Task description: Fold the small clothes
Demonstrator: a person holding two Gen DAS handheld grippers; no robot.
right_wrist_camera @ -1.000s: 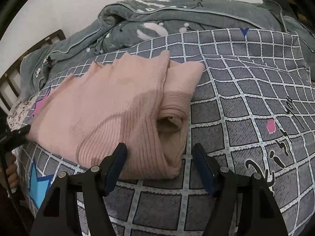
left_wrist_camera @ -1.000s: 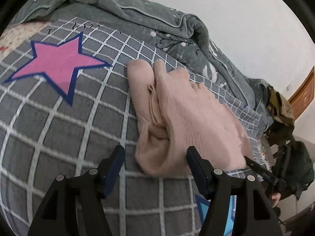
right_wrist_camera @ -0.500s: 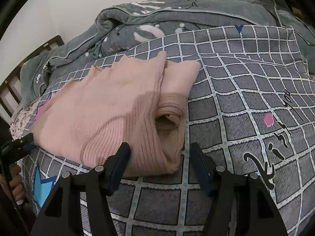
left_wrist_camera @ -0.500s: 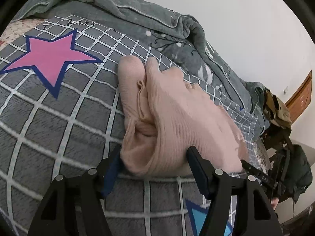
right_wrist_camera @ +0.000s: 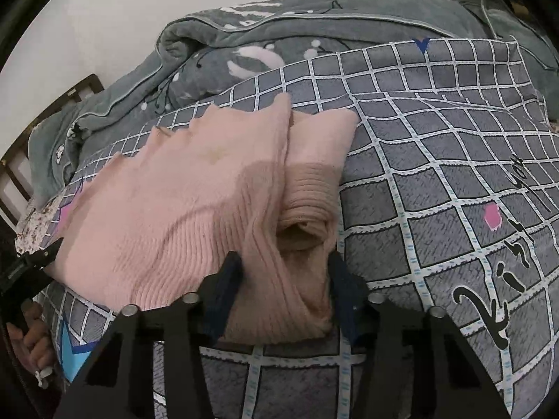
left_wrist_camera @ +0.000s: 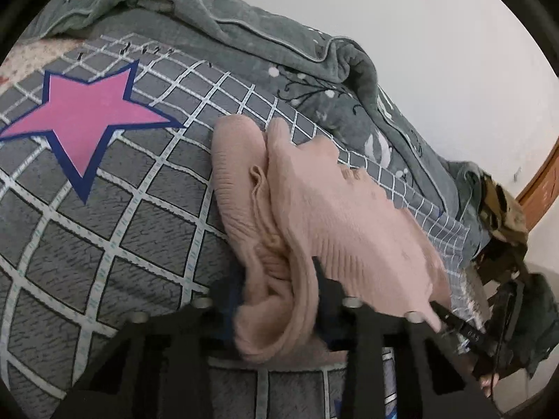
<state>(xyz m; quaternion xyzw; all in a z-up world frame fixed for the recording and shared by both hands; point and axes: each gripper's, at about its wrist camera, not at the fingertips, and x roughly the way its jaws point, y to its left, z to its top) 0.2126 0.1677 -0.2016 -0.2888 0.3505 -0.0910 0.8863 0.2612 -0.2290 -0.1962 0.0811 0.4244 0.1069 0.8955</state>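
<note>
Lying on the grey checked bedspread (left_wrist_camera: pixel 115 230) is one pink knitted garment (left_wrist_camera: pixel 335 216), partly folded, with each of its two near corners caught between a pair of jaws. The left gripper (left_wrist_camera: pixel 276 300) is closing on a bunched fold of the knit, which fills the gap and hides the inner faces of both fingers (the left finger is blurred as well). The right gripper (right_wrist_camera: pixel 284 279) is closing too, its two fingers set against the sides of the ribbed edge and the rolled sleeve opening just ahead of them. Beyond the garment, away from both grippers, sits one rumpled grey-green quilt (right_wrist_camera: pixel 265 42) along the wall. One pink star (left_wrist_camera: pixel 87 118) is printed on the bedspread ahead and to the left of the left gripper. A person's hand (right_wrist_camera: pixel 33 331) shows at the right-wrist view's left edge, mostly cut off; dark items at the left-wrist view's far right are too distorted to identify.
</note>
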